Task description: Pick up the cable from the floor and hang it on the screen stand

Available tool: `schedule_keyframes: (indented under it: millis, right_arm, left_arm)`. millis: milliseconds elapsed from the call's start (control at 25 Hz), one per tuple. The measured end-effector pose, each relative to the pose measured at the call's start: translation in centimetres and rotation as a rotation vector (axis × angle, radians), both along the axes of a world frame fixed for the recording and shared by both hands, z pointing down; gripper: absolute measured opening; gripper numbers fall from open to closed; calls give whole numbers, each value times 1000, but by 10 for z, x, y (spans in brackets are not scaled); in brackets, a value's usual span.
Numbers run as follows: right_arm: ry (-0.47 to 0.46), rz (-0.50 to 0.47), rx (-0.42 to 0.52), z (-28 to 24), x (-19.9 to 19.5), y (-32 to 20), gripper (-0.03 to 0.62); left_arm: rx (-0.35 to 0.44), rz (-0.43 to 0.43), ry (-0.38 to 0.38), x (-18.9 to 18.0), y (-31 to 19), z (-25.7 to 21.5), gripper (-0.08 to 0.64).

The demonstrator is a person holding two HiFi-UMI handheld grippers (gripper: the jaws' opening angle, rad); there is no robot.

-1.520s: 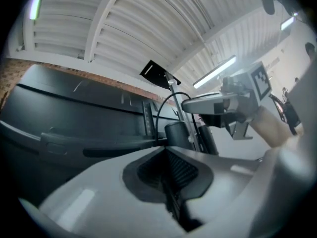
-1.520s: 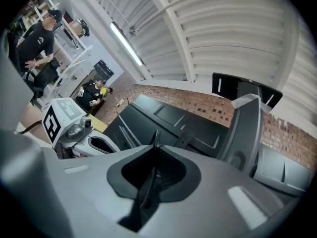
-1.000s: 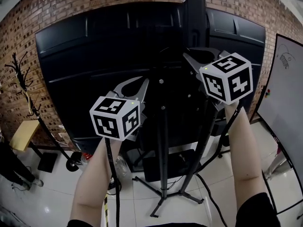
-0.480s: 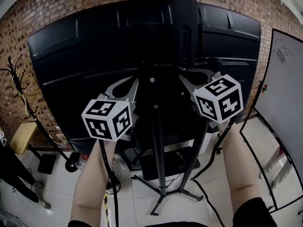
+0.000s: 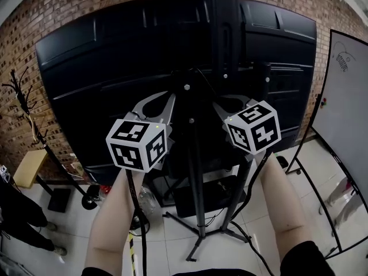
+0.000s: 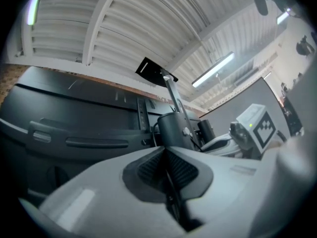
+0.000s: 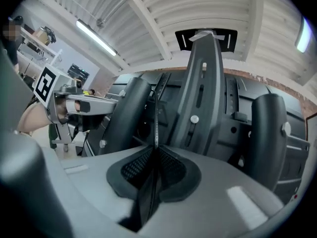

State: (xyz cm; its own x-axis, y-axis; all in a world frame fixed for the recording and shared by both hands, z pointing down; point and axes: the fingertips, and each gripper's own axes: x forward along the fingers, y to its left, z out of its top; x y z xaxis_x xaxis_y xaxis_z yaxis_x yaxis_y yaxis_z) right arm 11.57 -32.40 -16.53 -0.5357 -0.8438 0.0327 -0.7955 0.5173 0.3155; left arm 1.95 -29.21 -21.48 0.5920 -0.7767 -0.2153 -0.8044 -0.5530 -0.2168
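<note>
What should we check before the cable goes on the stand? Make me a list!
1. Right gripper shut on the cable: ok.
2. Left gripper shut on the cable too: ok.
3. Both grippers raised next to the screen stand: ok.
4. Cable already hooked over the stand: cannot tell.
5. Cable's loose end lifted off the floor: cannot tell.

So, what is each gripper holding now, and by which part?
The black cable: the left gripper and the right gripper each pinch it somewhere along its length.
</note>
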Motion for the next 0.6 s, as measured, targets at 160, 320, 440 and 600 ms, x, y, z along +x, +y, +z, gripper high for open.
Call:
schedule_keyframes:
  millis: [160, 320, 440, 600]
  right_arm:
    - [-1, 5, -21, 23, -3, -2, 26]
    - [-47, -14, 13, 28, -6, 8, 26]
    - [-97, -33, 23, 28, -14, 14, 28]
    - [-109, -4, 127, 24, -13, 20, 39]
  left_arm:
    - [40, -2, 0, -1, 7, 2, 5]
    - [74, -12, -3, -3, 12, 6, 5]
    - [101, -34, -9, -8, 17, 10, 5]
    - [181, -80, -25, -13, 29, 10, 5]
